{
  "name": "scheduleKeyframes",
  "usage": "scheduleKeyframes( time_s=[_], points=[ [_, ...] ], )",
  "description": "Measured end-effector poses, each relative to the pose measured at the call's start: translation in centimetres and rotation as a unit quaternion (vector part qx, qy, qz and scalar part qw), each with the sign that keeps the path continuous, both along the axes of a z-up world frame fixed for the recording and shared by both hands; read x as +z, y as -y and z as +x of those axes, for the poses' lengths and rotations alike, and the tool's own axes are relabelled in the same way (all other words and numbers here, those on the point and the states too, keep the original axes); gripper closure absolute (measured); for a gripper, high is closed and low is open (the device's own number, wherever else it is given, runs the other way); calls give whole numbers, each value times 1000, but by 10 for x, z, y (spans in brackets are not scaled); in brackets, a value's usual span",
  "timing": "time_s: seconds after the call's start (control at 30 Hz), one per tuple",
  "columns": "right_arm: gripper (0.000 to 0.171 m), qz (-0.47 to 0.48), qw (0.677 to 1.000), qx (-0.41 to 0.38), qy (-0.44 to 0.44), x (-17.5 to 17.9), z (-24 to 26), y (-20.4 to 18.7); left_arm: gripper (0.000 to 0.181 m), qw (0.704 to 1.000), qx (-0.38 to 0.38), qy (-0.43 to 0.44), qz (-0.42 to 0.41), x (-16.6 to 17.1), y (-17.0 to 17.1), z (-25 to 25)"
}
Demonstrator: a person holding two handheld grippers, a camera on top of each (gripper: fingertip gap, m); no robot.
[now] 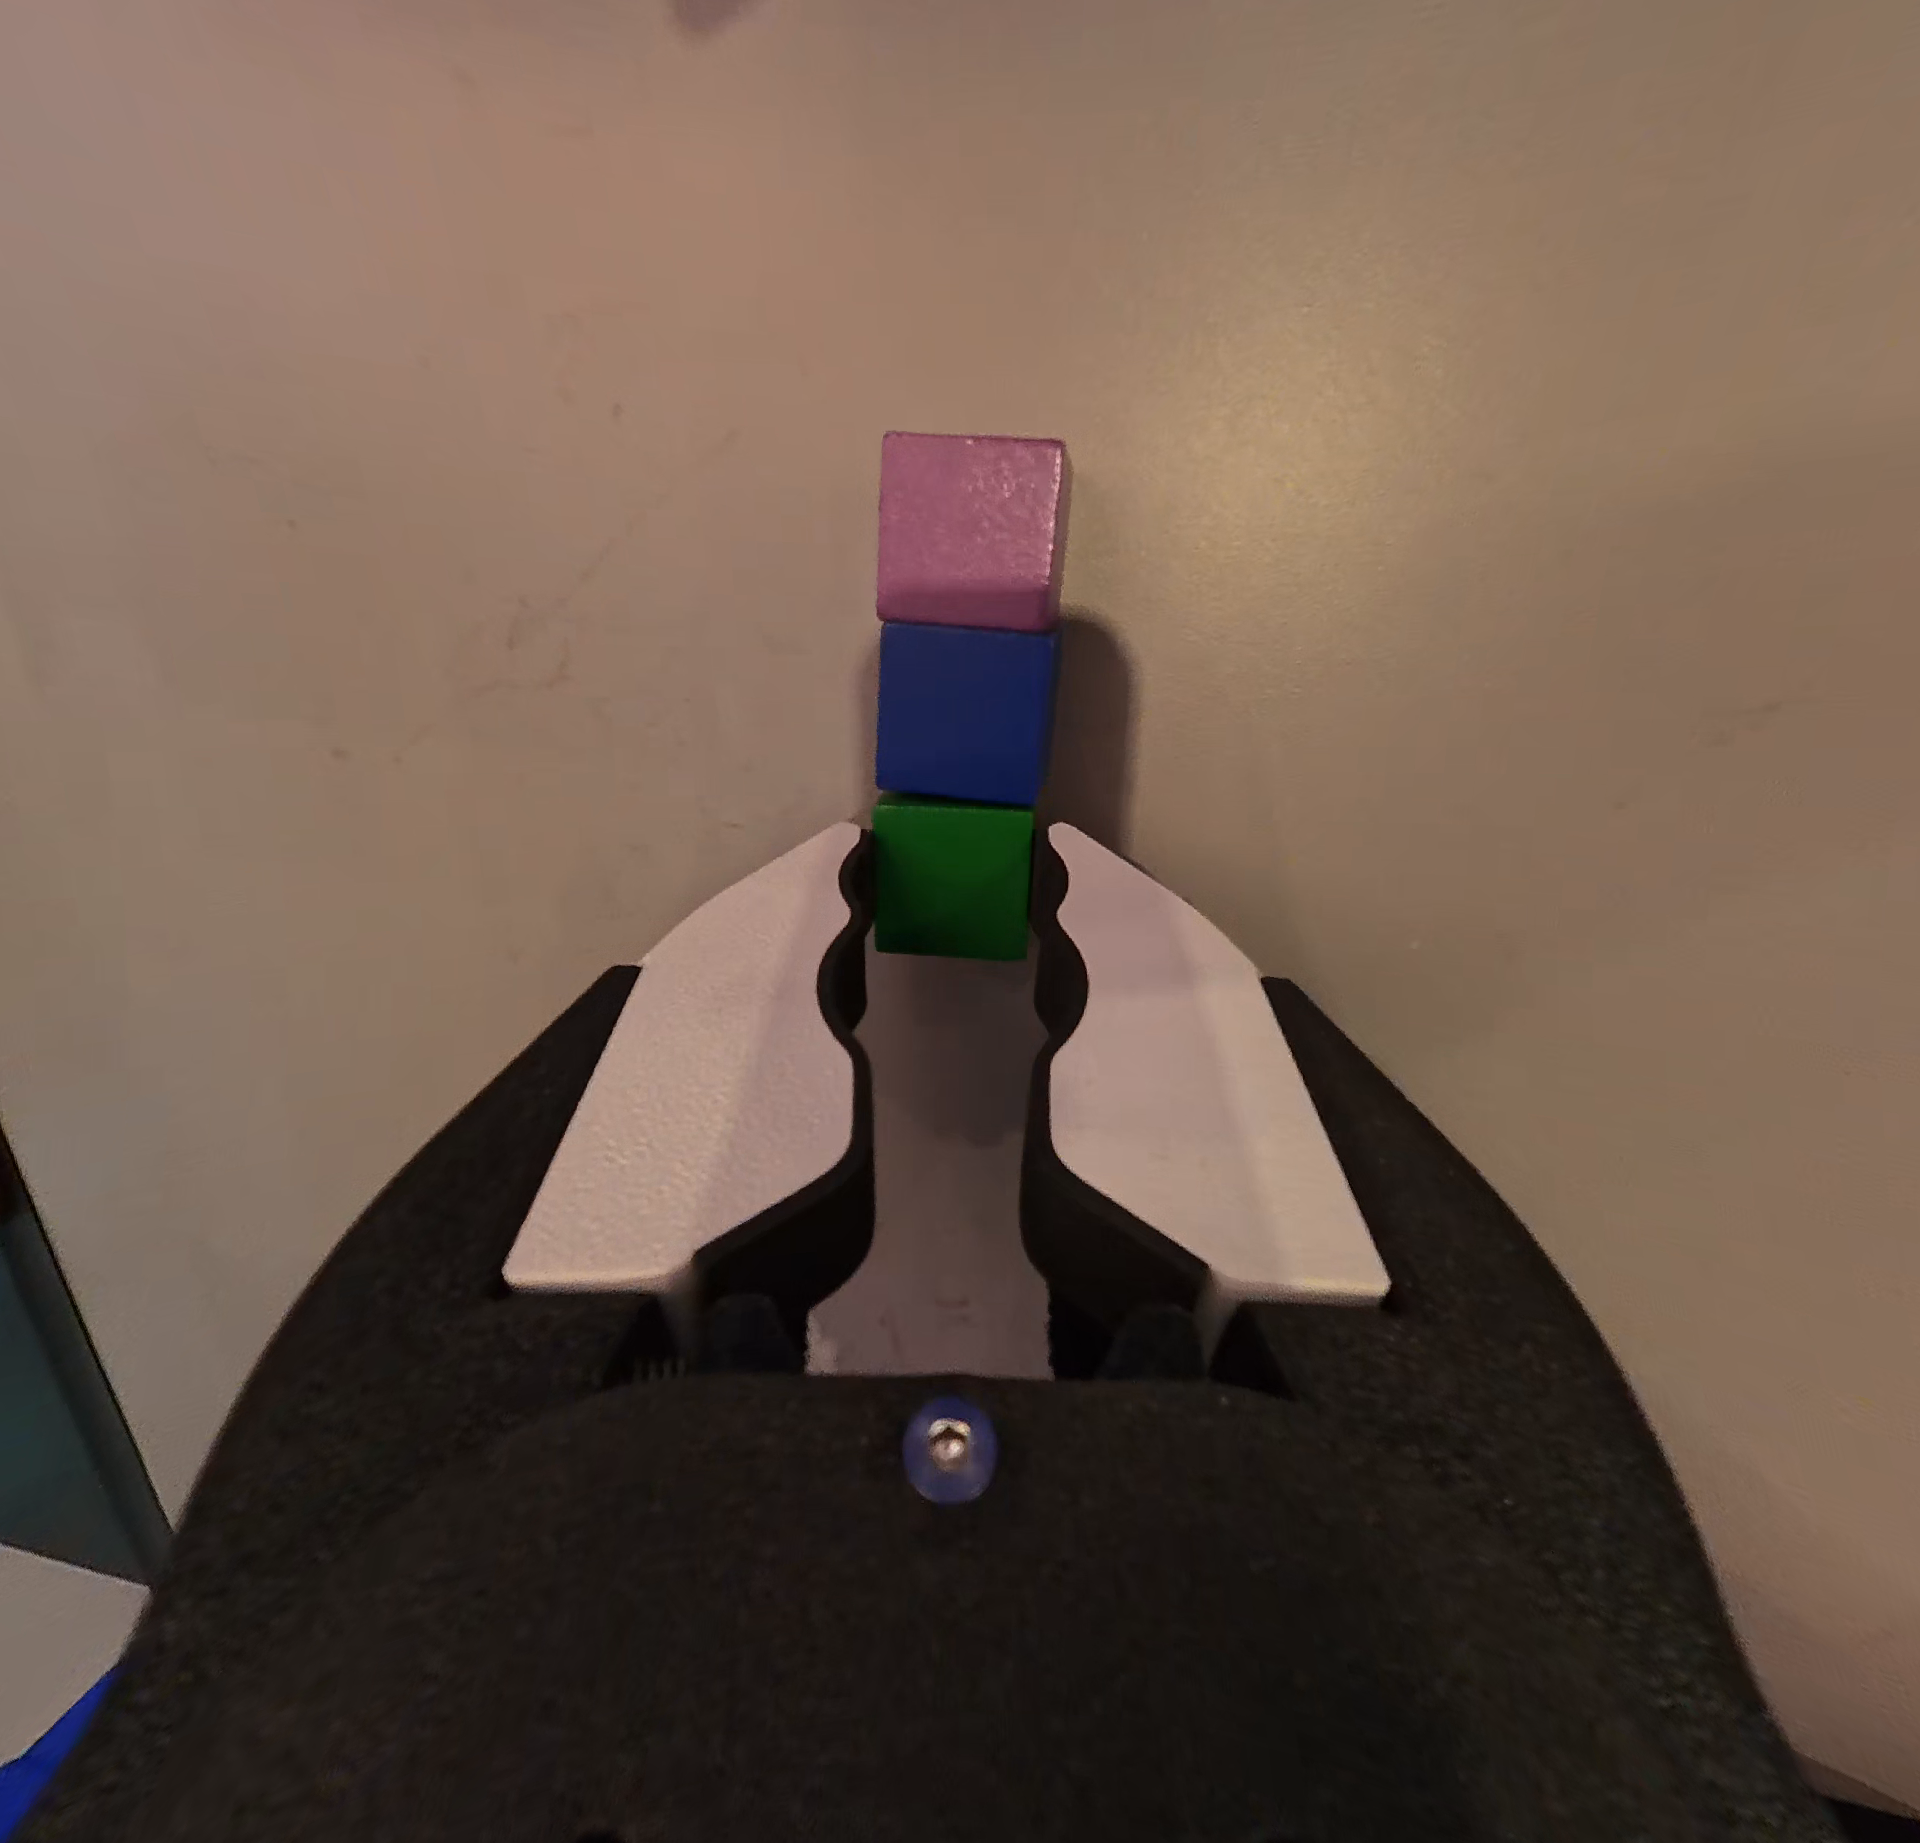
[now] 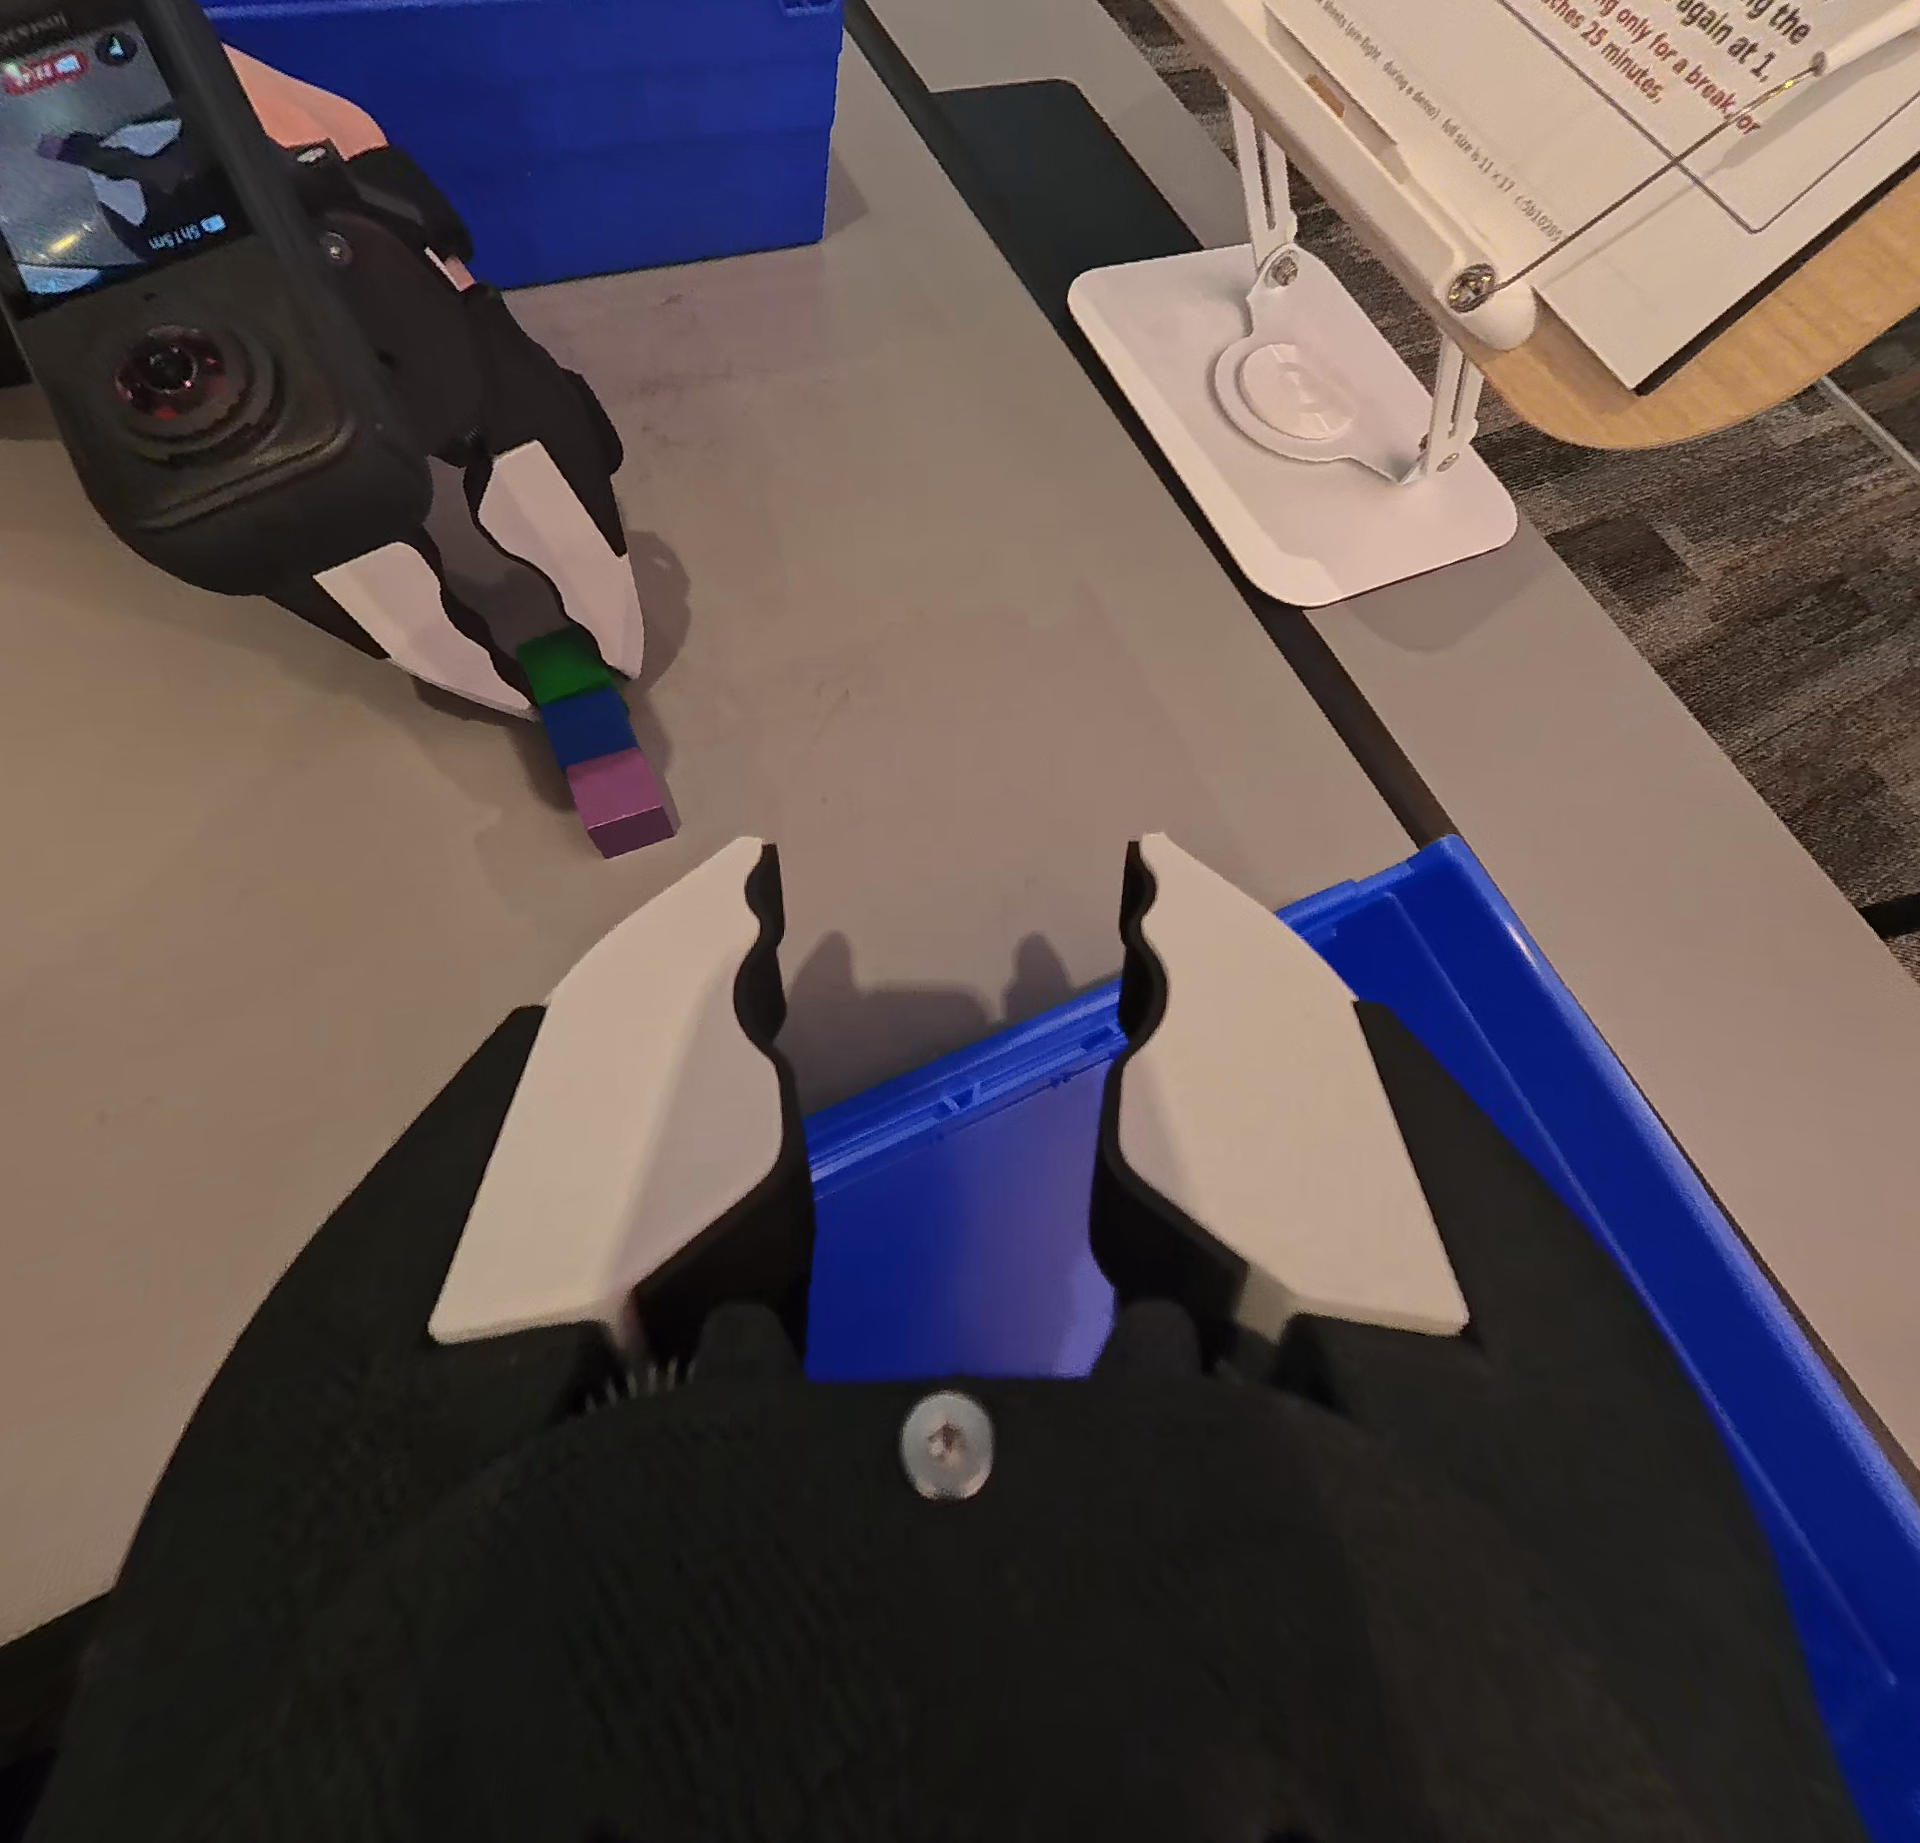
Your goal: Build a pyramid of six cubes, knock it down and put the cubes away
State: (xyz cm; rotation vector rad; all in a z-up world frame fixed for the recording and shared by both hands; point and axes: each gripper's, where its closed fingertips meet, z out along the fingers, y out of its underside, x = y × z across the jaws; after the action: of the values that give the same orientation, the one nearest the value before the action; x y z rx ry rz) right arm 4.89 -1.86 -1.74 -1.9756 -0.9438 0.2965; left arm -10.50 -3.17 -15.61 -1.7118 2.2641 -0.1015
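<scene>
Three cubes lie in one row, faces touching, on the grey bench [image 2: 935,567]: green cube [image 1: 953,879], blue cube [image 1: 964,713], purple cube [image 1: 971,531]. The green cube sits between the fingertips of the left tongs [image 1: 953,884], which are narrowed onto its two sides and angled down at the bench. The right tongs [image 2: 948,920] stand wide apart with nothing between them, held over the rim of the near blue bin [image 2: 1507,1014], well apart from the row. A second blue bin [image 2: 623,110] stands behind the left tongs. A white document stand [image 2: 1299,443] sits at the bench's far right edge
</scene>
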Motion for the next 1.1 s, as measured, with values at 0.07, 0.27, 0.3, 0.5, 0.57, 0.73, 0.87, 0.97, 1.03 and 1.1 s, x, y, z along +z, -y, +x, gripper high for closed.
scheduleKeyframes(
  time_s=[0.07,0.27,0.3,0.5,0.57,0.73,0.87,0.97,1.03,1.1],
  points=[
    [107,-2,1000,-1,3,-1,0,0,153,1000,0,0,-1,0,0,0],
    [107,-7,1000,0,7,-4,0,0,152,1000,4,-2,-5,-2,0,0],
    [107,-7,1000,0,7,-4,0,0,152,1000,6,-2,-8,-2,0,0],
    [107,-11,1000,0,10,-6,0,0,140,1000,-1,4,-11,0,0,-1],
    [107,-12,1000,-1,10,-7,0,-1,139,1000,2,3,-12,3,-1,-4],
    [107,-14,1000,0,10,-8,0,0,147,1000,3,15,-11,12,-2,-6],
    [107,-15,1000,0,12,-8,1,0,149,1000,-5,3,-2,8,0,-7],
    [107,-16,1000,1,12,-9,1,0,149,1000,-8,-9,13,3,-2,-8],
    [107,-17,1000,1,13,-9,0,1,149,1000,-7,-8,17,2,-3,-7],
    [107,-18,1000,3,14,-10,0,1,150,1000,-8,-9,18,1,-3,-7]
  ],
)
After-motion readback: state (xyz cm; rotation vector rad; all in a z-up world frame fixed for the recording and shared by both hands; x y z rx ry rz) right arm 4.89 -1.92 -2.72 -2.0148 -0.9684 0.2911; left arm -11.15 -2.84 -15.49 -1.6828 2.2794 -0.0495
